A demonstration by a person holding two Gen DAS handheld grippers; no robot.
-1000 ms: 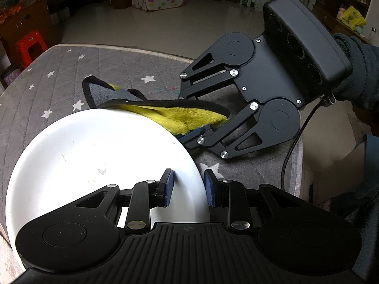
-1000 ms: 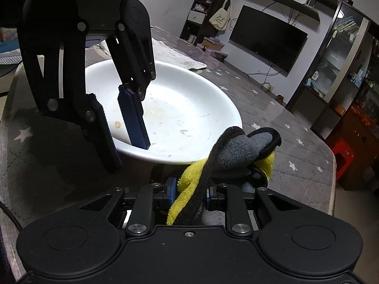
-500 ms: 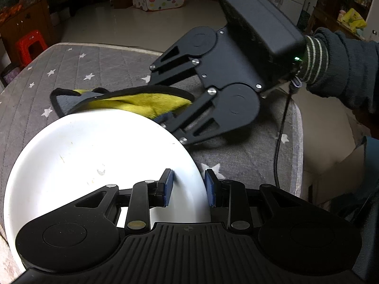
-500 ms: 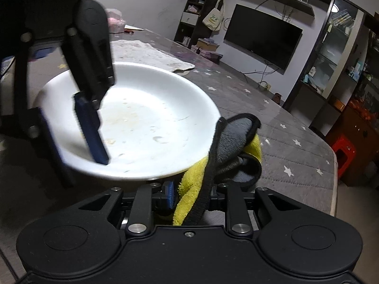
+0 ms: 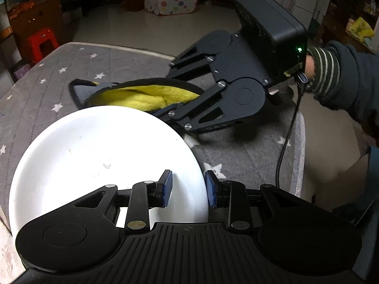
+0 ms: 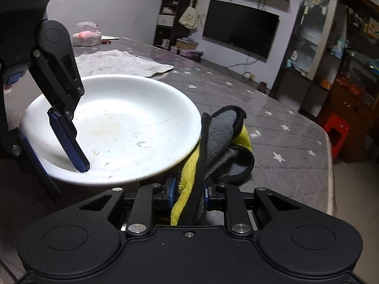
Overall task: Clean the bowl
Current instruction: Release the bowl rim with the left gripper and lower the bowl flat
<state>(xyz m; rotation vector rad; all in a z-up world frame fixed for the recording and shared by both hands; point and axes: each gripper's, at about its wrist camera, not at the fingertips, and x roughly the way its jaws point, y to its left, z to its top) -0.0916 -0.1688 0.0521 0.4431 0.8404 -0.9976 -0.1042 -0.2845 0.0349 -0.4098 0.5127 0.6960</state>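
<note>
Left tool [image 5: 188, 188] clamped on rim of white bowl [image 6: 132, 118], raised off the starred worktop [image 6: 272, 127]. Right tool [image 6: 188, 195], clamped on yellow-grey cloth [image 6: 220, 146], has lifted level with the rim beside it; dried smears inside remain, wiping seems imminent.

the left gripper [image 5: 187, 189] reaches forward with its two blue-padded fingers [image 5: 165, 188] straddling the rim of the bowl [image 5: 94, 153], one pad inside and one outside, closed onto the edge. the right gripper [image 6: 188, 193] lies low and nearly level, its fingers pinched tight on the cloth [image 6: 222, 139], which bunches up between the pads. a hand [image 5: 310, 65] in a striped cuff and dark sleeve [image 5: 345, 80] holds its rear housing from the right
</note>
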